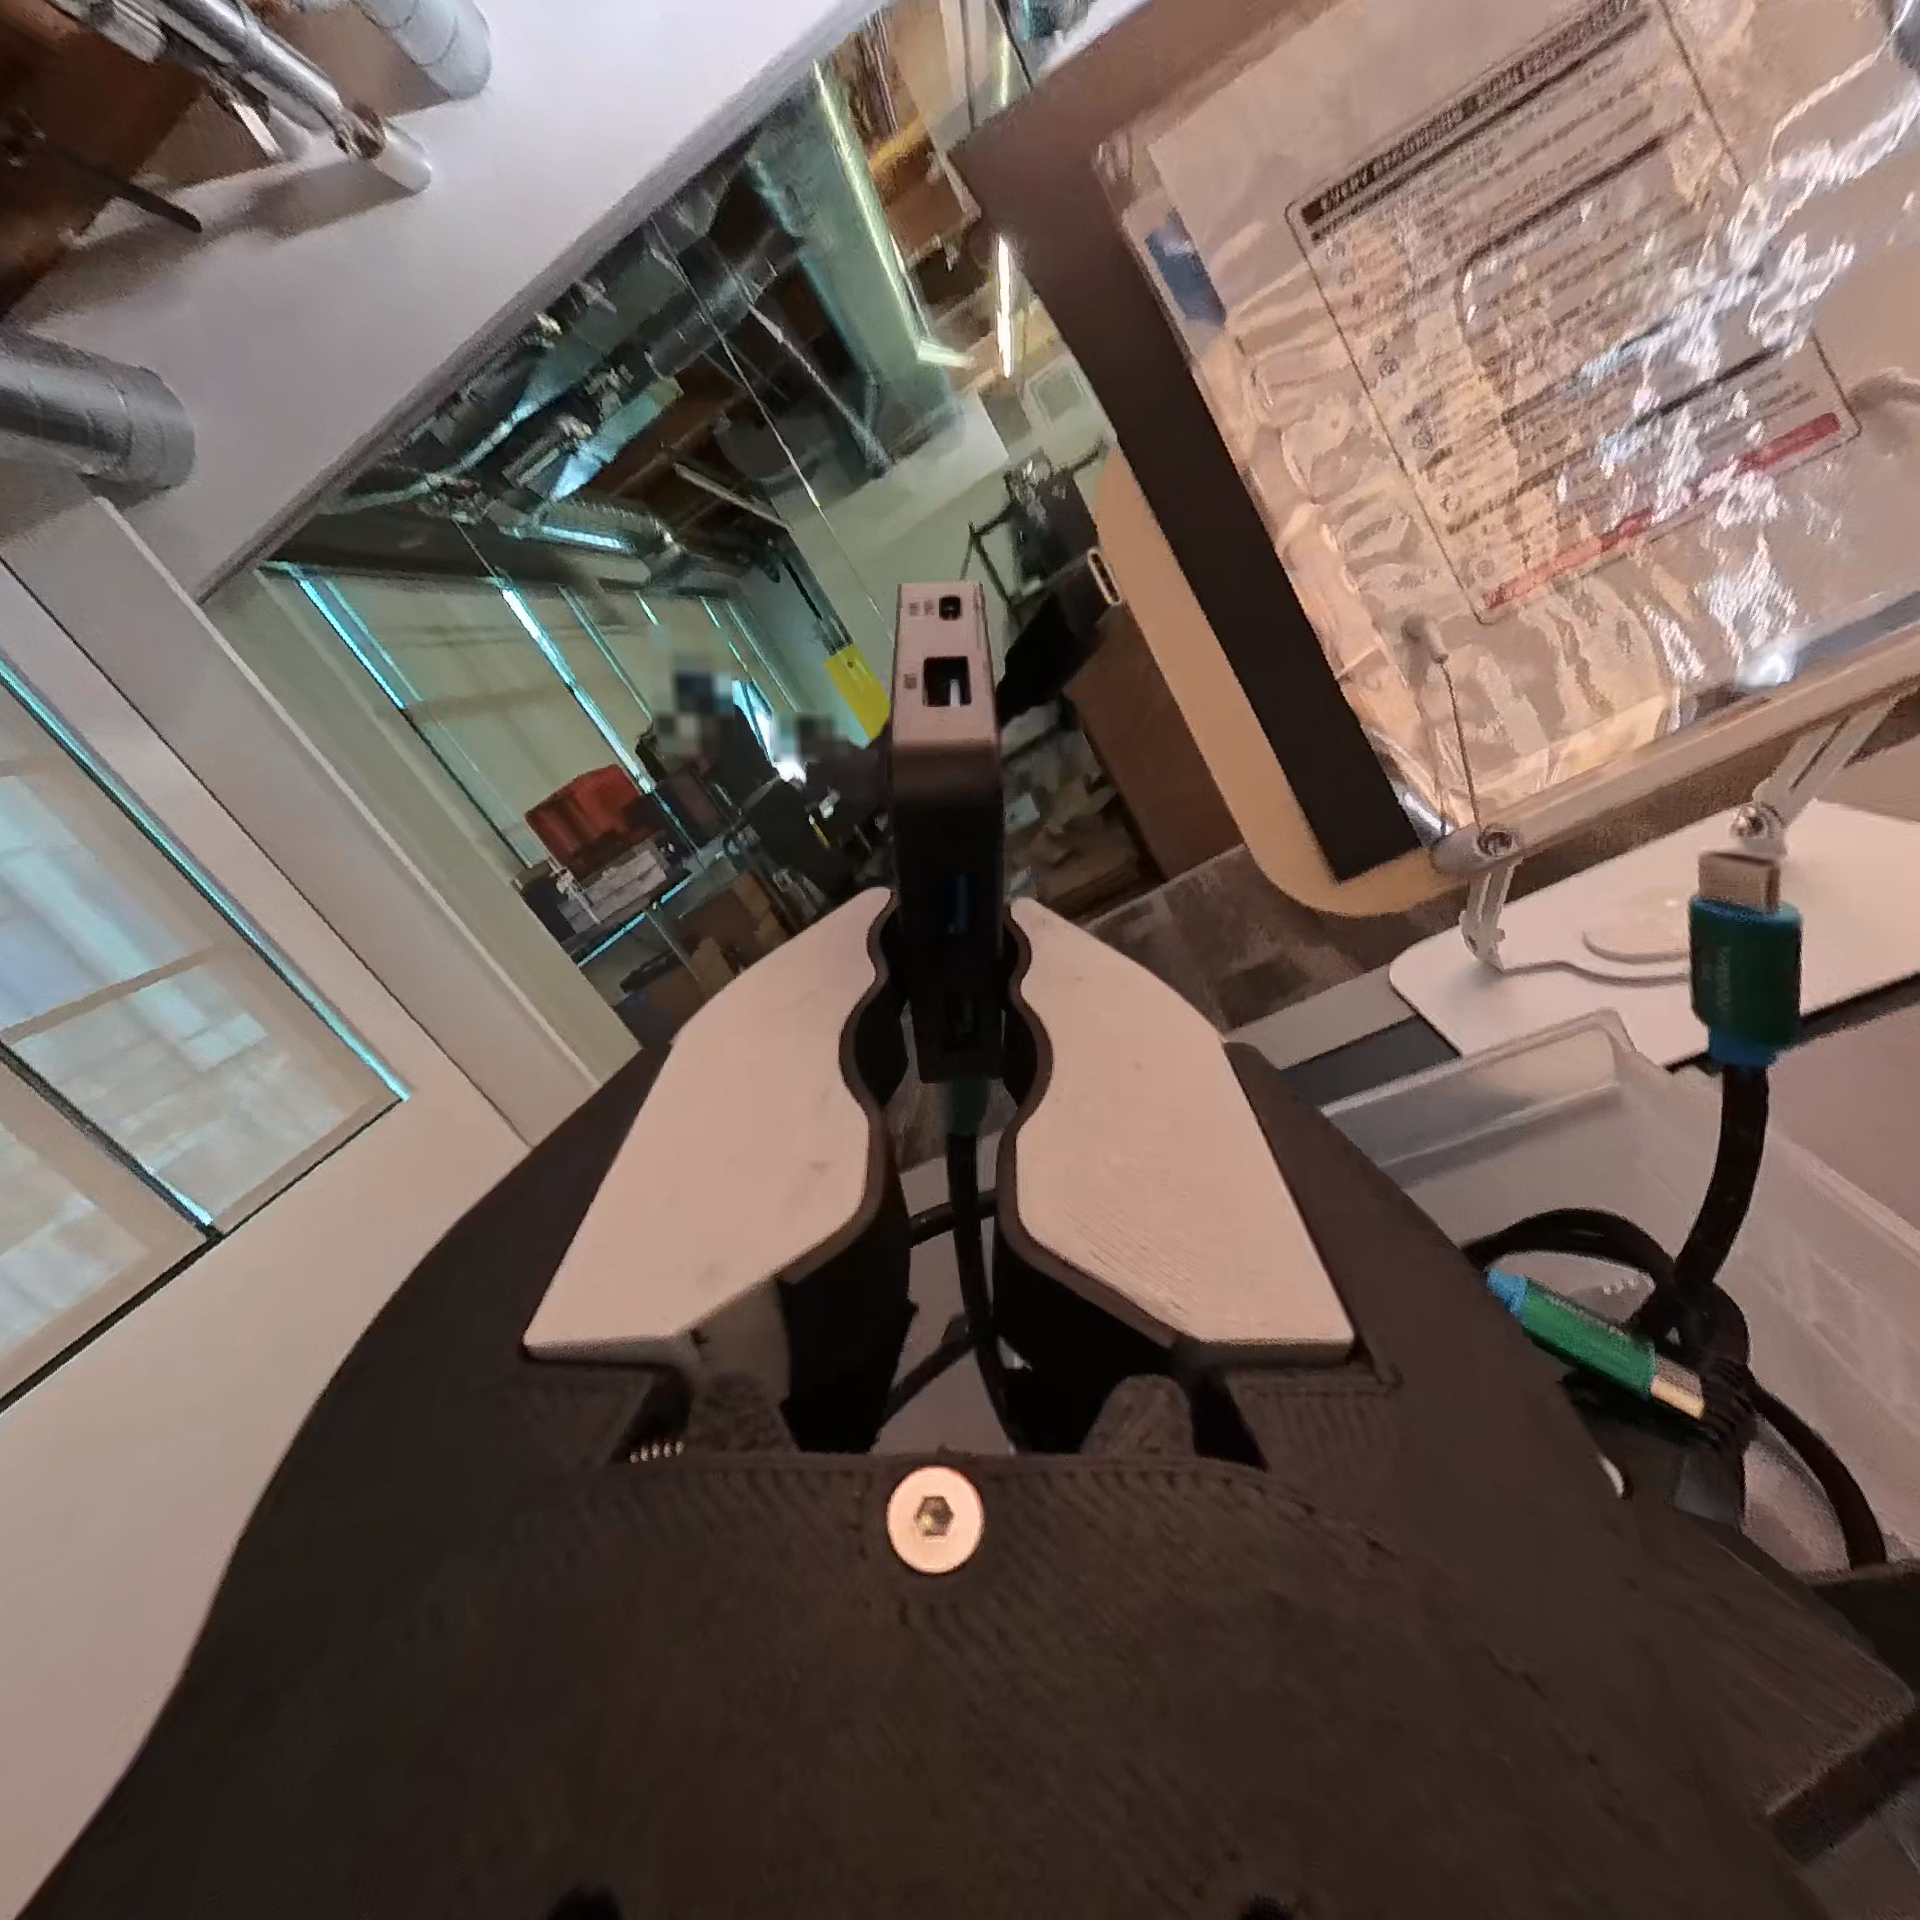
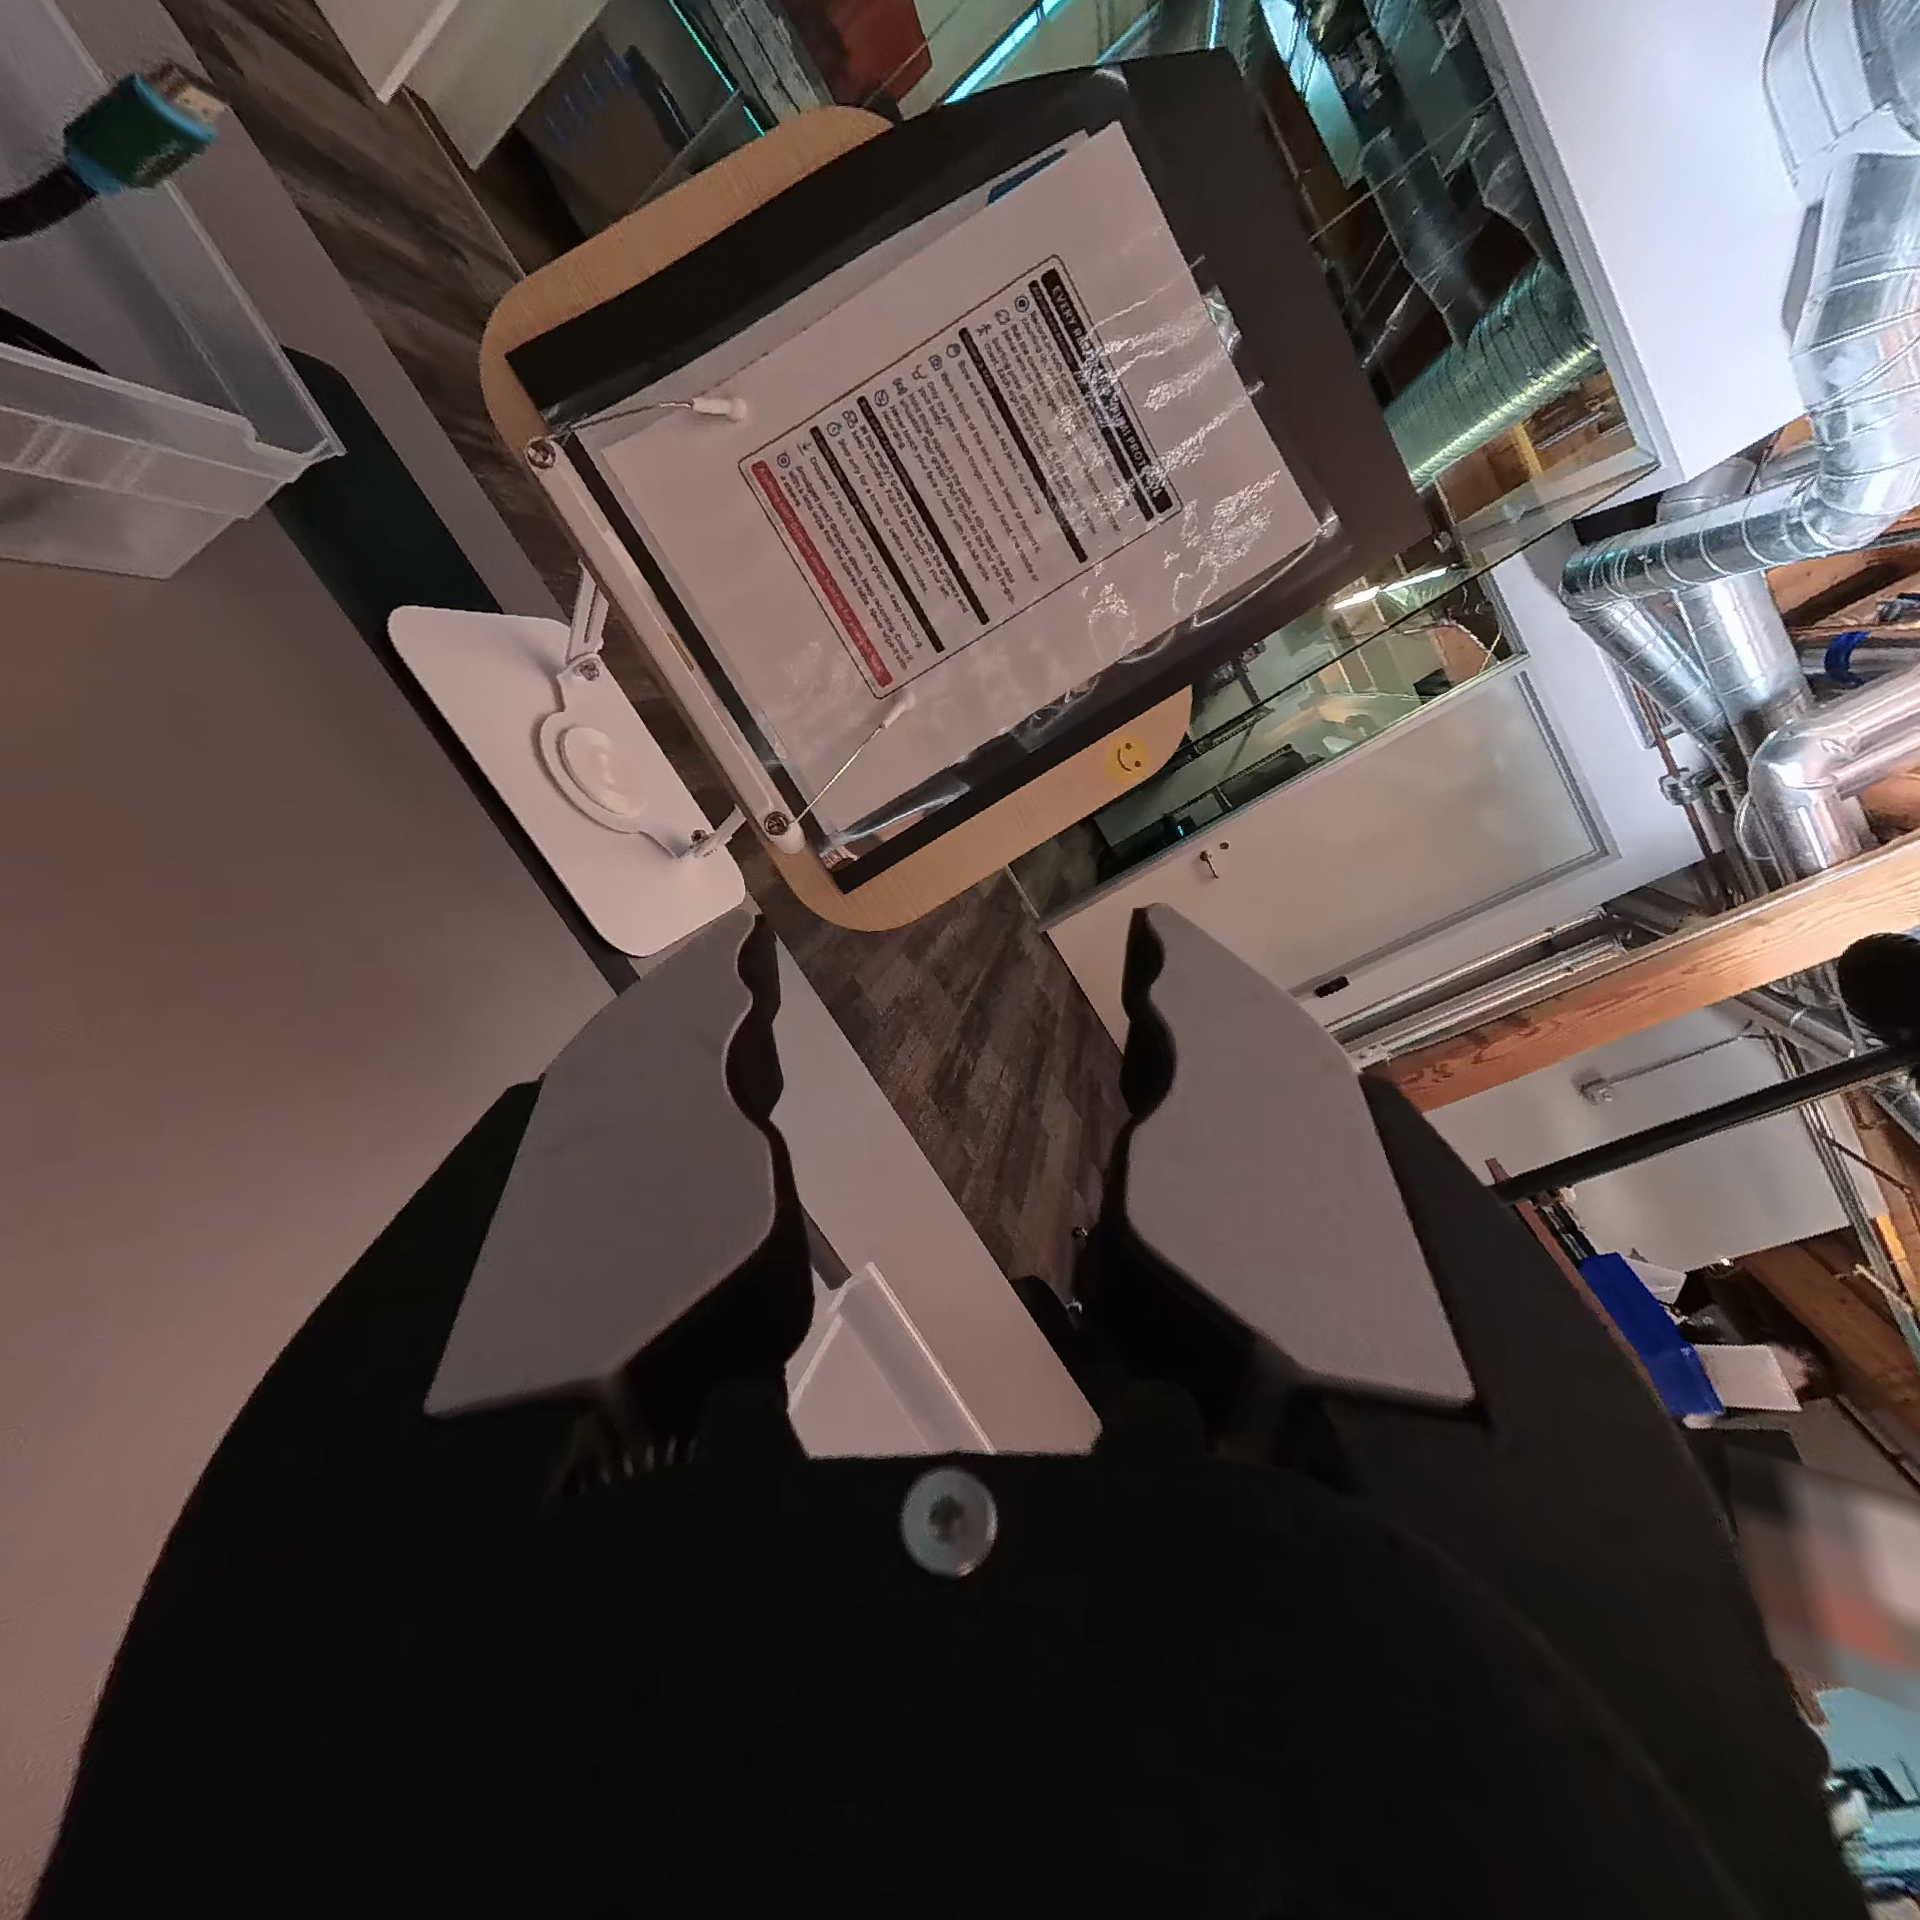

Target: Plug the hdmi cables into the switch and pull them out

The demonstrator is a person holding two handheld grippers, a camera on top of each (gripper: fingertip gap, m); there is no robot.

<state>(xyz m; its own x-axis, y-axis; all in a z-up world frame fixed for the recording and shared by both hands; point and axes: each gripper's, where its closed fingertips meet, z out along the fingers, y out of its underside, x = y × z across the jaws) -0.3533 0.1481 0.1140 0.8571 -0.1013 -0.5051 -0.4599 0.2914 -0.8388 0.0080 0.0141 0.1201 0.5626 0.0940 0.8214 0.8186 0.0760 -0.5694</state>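
Left wrist view: left gripper (image 1: 948, 997) clamps the switch (image 1: 943, 790); right gripper (image 2: 948, 1039) gapes, holding nothing.

Both pictures are bright, with daylight as the main source. In the left wrist view it enters through the windows (image 1: 156, 935) on the left, which are pale and overexposed. The plastic cover on the printed sheet (image 1: 1558, 343) gives strong white glare, and the same glare lies on the sheet (image 2: 966, 499) in the right wrist view. The wide-angle lens bends straight lines near the edges. Motion blur softens the blue cable plug (image 2: 140, 130) at the upper left and the lower right corner of the right wrist view. The black gripper bodies are dark, with little detail.
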